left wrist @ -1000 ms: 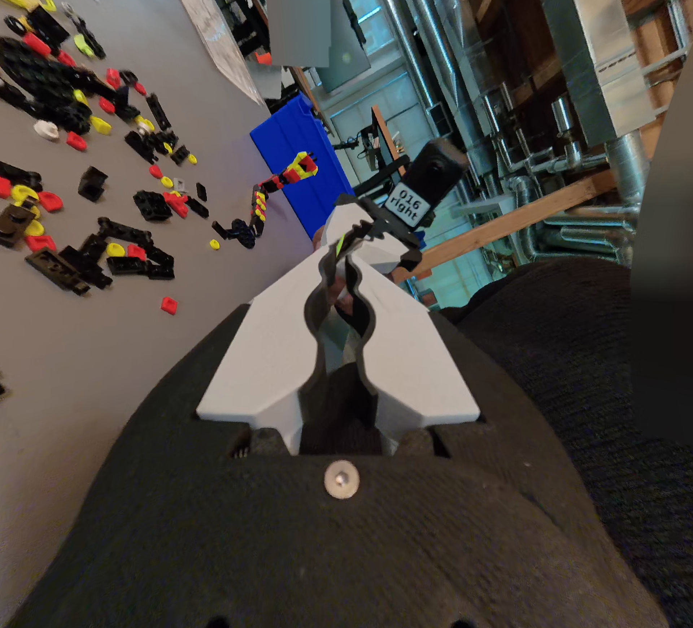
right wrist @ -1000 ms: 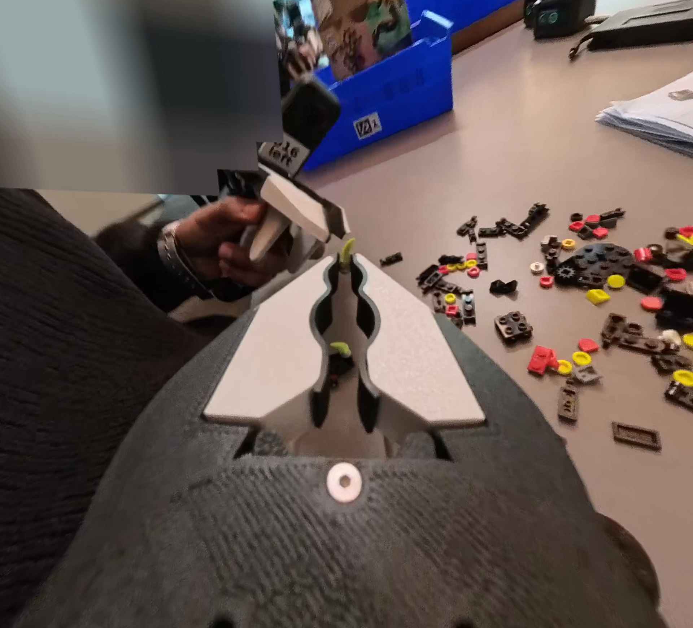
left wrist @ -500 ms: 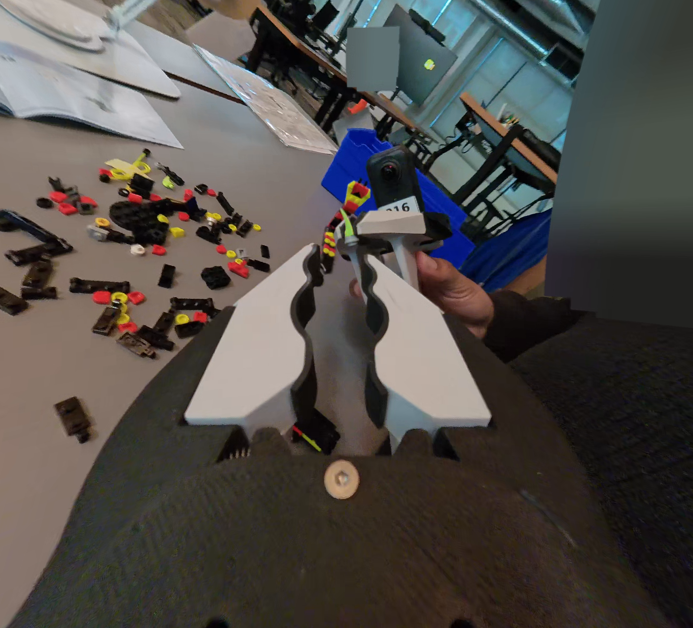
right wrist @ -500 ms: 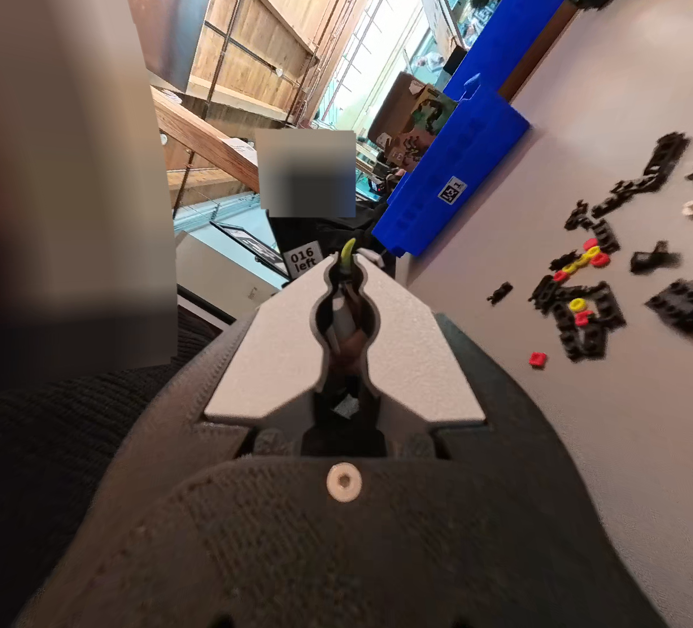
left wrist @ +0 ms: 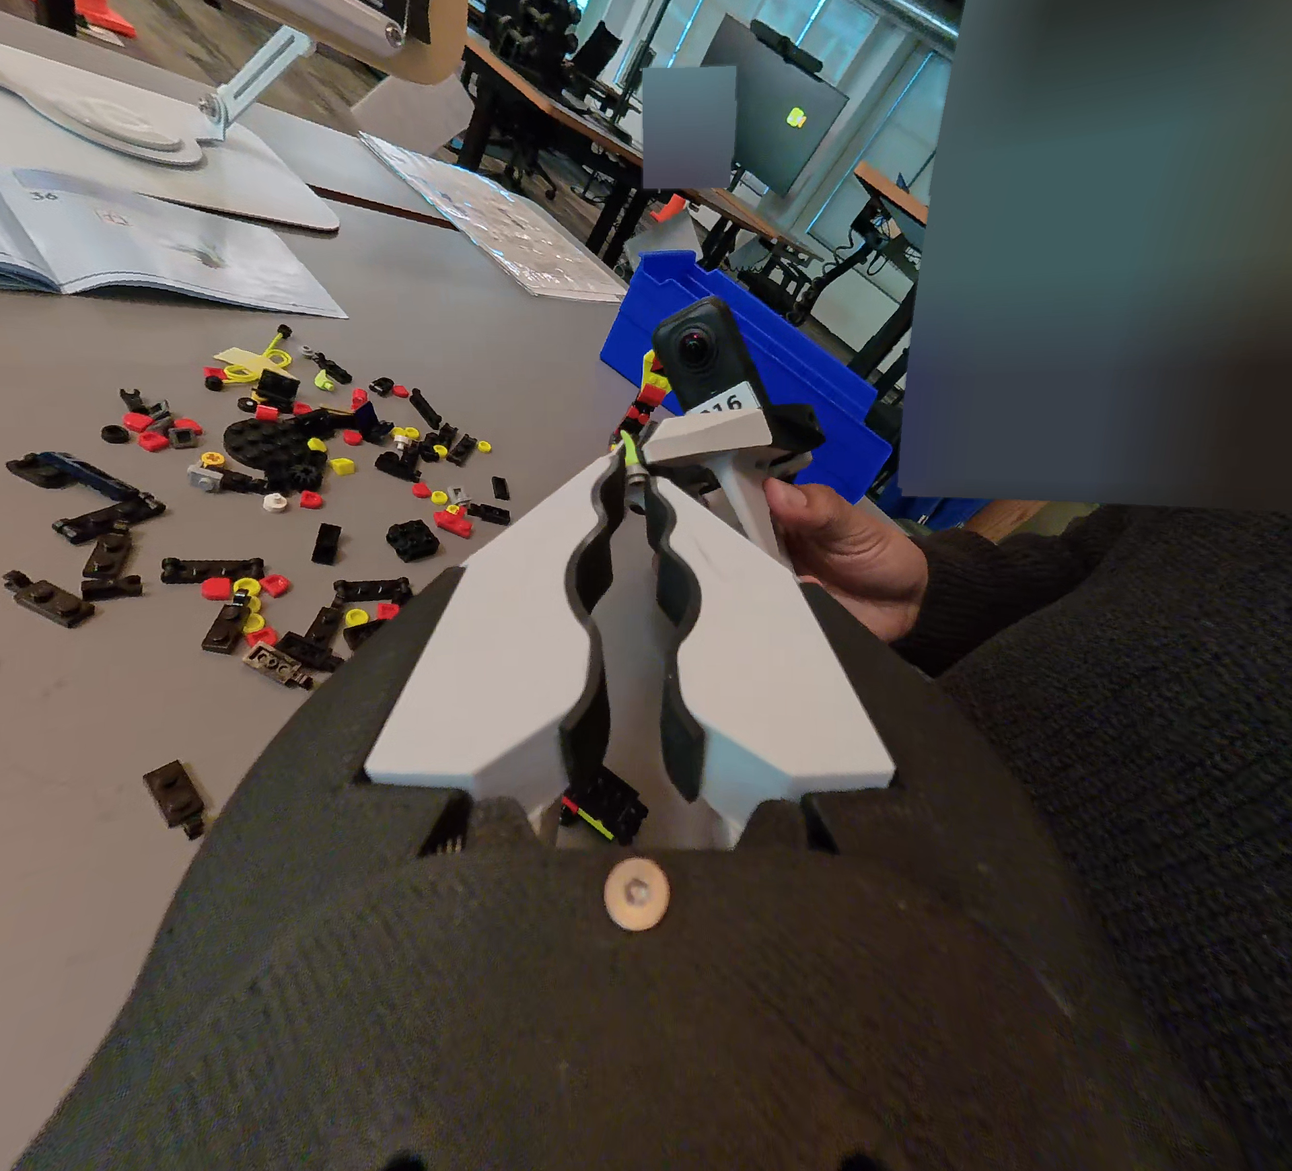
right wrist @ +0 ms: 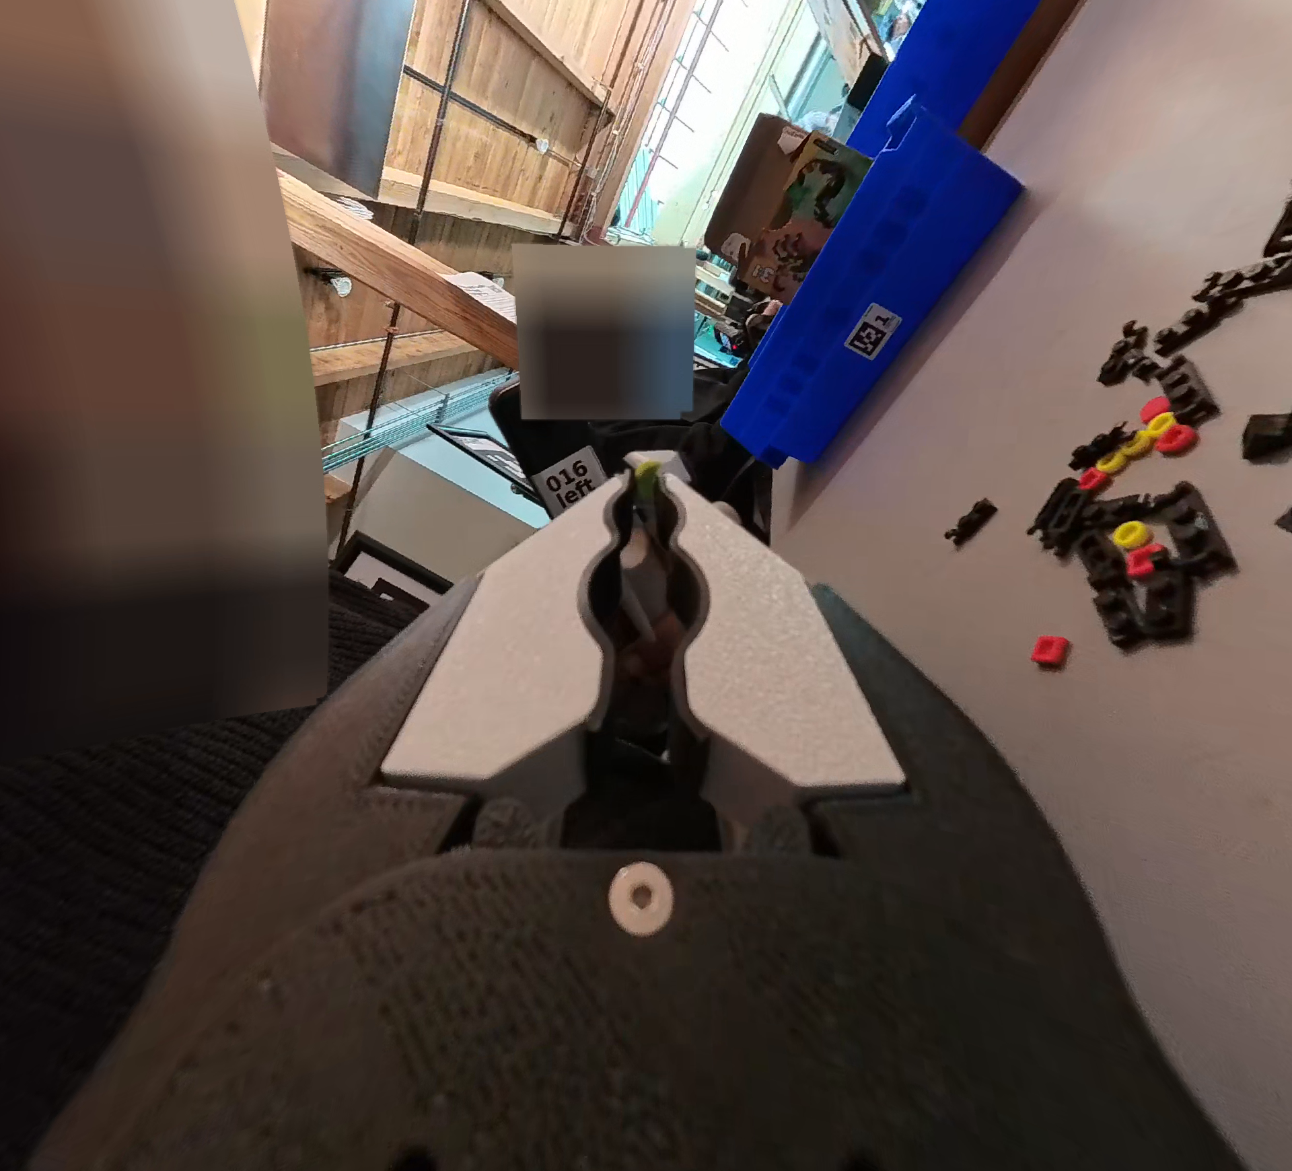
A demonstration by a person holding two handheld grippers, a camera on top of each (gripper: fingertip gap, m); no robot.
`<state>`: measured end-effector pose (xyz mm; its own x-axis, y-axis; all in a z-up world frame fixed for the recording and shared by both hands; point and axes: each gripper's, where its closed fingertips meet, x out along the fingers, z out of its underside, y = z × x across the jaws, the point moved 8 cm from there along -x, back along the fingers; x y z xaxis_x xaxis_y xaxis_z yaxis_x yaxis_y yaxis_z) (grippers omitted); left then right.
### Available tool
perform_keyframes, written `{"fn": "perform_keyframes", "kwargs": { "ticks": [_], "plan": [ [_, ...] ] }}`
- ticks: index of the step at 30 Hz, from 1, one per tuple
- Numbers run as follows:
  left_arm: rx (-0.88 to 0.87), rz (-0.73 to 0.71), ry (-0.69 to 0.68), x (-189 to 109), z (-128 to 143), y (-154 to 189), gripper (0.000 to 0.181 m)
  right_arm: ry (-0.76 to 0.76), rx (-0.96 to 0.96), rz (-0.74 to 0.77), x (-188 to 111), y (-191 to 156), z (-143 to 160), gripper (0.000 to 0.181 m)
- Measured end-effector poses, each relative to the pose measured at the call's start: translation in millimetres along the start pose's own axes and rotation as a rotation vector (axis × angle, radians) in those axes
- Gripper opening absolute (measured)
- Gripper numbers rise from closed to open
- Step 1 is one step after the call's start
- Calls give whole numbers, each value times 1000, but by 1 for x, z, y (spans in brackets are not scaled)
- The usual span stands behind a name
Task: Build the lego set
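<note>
Holding: a small lime-green piece [right wrist: 644, 481] sits pinched at the tips of the right gripper [right wrist: 644, 494], raised off the surface, probably so it can be joined in mid-air.
Left gripper [left wrist: 633, 473]: fingers nearly closed on a small grey piece [left wrist: 635, 475] at their tips, meeting the right gripper tip to tip (likely mating the two parts).
Loose bricks [left wrist: 280, 494]: black, red and yellow, scattered on the grey surface [left wrist: 489, 312] within reach.
Beyond: open instruction booklet [left wrist: 140, 256] and blue bin [left wrist: 755, 361], kept aside.
</note>
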<state>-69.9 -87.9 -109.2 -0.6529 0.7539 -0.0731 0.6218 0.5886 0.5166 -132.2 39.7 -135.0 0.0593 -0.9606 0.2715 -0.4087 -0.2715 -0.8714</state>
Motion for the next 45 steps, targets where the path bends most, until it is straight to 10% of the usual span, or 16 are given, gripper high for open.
{"fn": "perform_keyframes", "kwargs": {
  "ticks": [1, 18, 45],
  "plan": [
    [0, 8, -3, 0, 0, 0, 3, -6, 4, -6, 0, 0, 0, 2],
    [-450, 523, -174, -4, 10, -5, 1, -430, -348, -130, -18, -27, -2, 23],
    [-371, 468, -234, -1, 13, -3, 7, -466, -359, -96, -17, -25, 0, 0]
  ]
}}
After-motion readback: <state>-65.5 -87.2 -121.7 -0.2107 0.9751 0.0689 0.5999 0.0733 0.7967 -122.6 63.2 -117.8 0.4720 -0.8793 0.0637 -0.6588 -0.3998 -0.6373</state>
